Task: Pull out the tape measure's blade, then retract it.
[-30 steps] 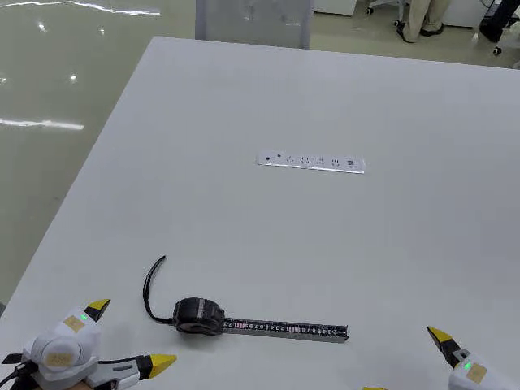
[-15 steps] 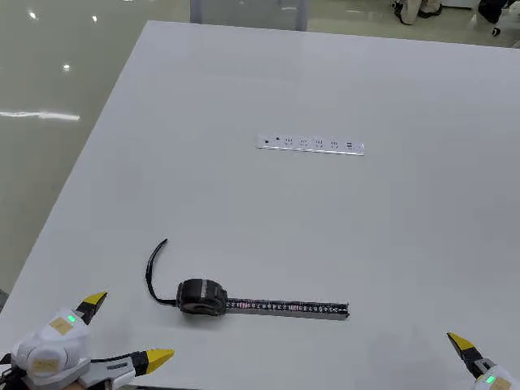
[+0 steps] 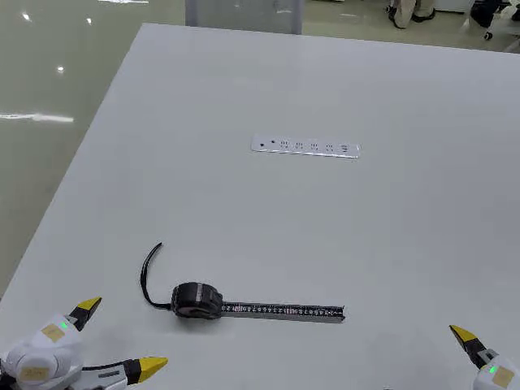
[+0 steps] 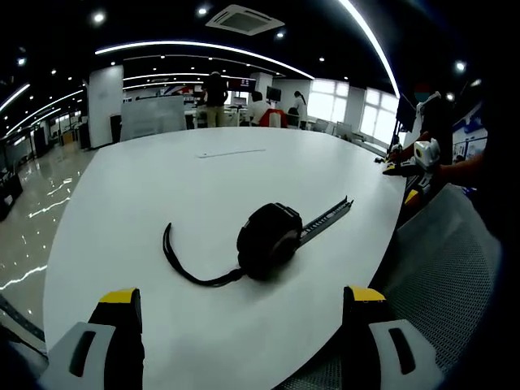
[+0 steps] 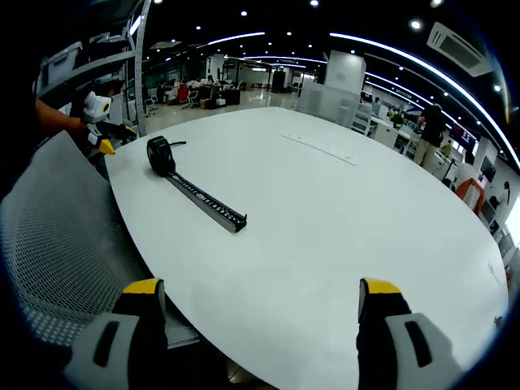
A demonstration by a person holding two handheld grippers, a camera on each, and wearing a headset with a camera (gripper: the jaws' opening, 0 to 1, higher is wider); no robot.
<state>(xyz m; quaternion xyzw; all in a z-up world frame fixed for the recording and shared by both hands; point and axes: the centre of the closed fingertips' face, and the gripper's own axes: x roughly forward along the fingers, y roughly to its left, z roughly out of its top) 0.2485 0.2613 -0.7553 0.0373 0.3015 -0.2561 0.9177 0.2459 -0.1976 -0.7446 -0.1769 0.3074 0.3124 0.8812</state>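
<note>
Head view: power strip [image 3: 305, 148] lies beyond tape measure [image 3: 197, 300].

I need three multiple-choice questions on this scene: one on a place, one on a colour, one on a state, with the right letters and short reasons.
1. Where does the tape measure lie, compared with the power strip? A) on top of it B) nearer the person C) beyond it
2. What colour is its case? A) red B) white C) black
3. How is the blade? A) drawn out, flat on the table B) fully retracted C) hanging over the table's edge

1 B: in the head view it lies on the person's side of the strip.
2 C: the case is black.
3 A: it lies straight out from the case.
</note>
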